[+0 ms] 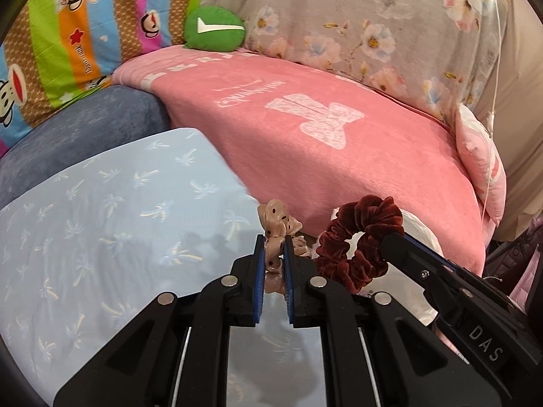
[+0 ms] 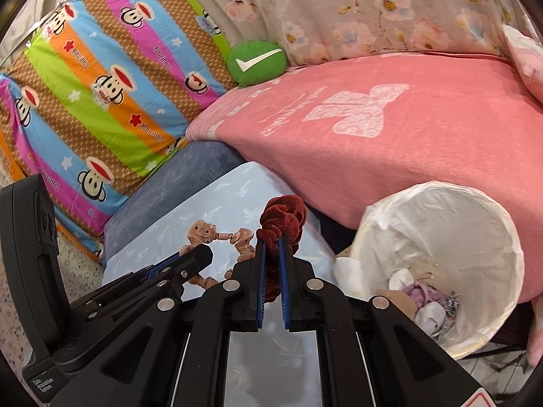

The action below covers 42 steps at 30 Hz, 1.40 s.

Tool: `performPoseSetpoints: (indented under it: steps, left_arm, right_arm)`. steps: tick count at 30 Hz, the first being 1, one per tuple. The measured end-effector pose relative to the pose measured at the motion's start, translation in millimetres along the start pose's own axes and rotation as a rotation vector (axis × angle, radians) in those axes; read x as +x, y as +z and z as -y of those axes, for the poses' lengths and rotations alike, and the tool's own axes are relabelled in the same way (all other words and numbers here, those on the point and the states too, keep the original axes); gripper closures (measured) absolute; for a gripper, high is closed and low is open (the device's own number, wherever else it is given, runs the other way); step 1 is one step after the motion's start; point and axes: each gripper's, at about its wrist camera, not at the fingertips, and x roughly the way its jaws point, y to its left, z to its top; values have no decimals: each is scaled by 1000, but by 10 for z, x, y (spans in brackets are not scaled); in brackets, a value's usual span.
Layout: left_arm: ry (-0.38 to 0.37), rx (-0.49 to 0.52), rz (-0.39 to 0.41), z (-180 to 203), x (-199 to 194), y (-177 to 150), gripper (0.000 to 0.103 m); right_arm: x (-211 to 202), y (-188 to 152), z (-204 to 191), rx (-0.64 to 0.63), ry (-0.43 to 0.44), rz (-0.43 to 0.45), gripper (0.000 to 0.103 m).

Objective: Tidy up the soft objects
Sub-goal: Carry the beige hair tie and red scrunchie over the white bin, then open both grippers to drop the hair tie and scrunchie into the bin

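The left gripper (image 1: 272,237) is clamped on the spotted scrunchie (image 1: 276,225). Beside it, the right gripper (image 2: 271,240) is clamped on the red scrunchie (image 2: 281,217). The white bin (image 2: 441,203) sits to the right, nearer the right gripper.

Two scrunchies (image 1: 356,244), one bin (image 2: 492,224), four pillows (image 1: 305,142).
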Motion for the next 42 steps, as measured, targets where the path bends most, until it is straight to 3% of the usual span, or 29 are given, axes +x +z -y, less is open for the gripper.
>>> performPoseSetpoints:
  steps: [23, 35, 40, 42]
  left_arm:
    - [-99, 149, -39, 1050, 204, -30, 91]
    - [-113, 189, -49, 1256, 274, -41, 88]
    - [-104, 197, -43, 1290, 297, -36, 82]
    - [-102, 194, -42, 1292, 306, -32, 72]
  right_arm:
    - [-570, 23, 1054, 138, -96, 84, 96]
    - [-636, 34, 1303, 173, -111, 89, 95]
    - [-630, 41, 1319, 169, -110, 90, 95]
    - [-626, 48, 1325, 167, -111, 90, 95]
